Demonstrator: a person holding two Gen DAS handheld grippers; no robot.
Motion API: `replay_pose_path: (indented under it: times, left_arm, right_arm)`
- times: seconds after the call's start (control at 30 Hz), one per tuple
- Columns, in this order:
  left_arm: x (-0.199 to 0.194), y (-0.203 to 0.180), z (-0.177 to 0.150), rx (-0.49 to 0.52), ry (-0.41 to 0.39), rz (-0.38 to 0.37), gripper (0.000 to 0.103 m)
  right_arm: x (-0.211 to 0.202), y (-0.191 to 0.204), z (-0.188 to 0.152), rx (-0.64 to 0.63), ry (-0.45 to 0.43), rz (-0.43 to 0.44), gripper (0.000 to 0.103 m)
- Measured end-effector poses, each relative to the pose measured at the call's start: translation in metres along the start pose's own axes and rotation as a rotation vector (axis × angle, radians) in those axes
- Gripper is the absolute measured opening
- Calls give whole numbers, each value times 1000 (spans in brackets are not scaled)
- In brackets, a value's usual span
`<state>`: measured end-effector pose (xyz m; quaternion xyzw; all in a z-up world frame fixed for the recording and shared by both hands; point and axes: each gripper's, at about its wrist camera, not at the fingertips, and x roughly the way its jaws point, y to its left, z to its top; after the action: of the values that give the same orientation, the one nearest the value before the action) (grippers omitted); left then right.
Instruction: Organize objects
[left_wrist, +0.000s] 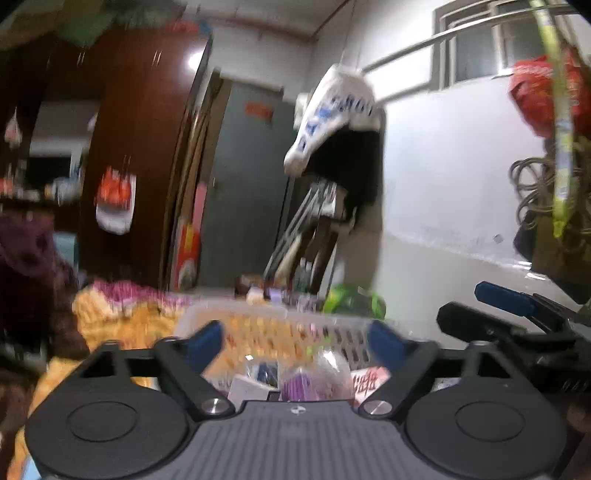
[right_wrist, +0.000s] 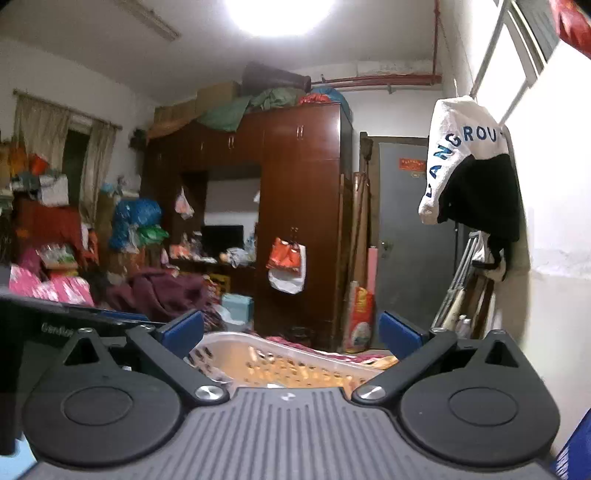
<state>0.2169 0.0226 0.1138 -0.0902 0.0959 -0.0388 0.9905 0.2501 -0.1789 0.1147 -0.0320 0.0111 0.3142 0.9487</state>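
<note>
A white perforated plastic basket (left_wrist: 343, 341) sits on a yellow patterned blanket (left_wrist: 110, 314) just ahead of my left gripper (left_wrist: 295, 338), which is open and empty above it. Inside the basket lie a purple packet (left_wrist: 306, 384), a white box (left_wrist: 247, 389) and a red-printed packet (left_wrist: 369, 380). In the right wrist view the same basket (right_wrist: 236, 338) lies ahead and below my right gripper (right_wrist: 291, 330), also open and empty. The right gripper (left_wrist: 513, 306) shows at the right edge of the left wrist view.
A dark wood wardrobe (right_wrist: 295, 206) with hanging bags stands behind. A grey door (right_wrist: 410, 240) is beside it. A white and black garment (right_wrist: 469, 166) hangs on the right wall. A maroon cloth pile (right_wrist: 162, 291) and clutter lie at left. The left wrist view is blurred.
</note>
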Motion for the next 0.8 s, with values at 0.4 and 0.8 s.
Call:
replay_pose_path:
  times: [0.4, 0.8]
  left_arm:
    - [-8, -29, -10, 124, 47, 161, 103]
    - [-9, -33, -16, 135, 83, 196, 103]
  right_arm:
    - [-22, 4, -17, 20, -8, -160, 103]
    - [-14, 1, -25, 7, 85, -163, 103]
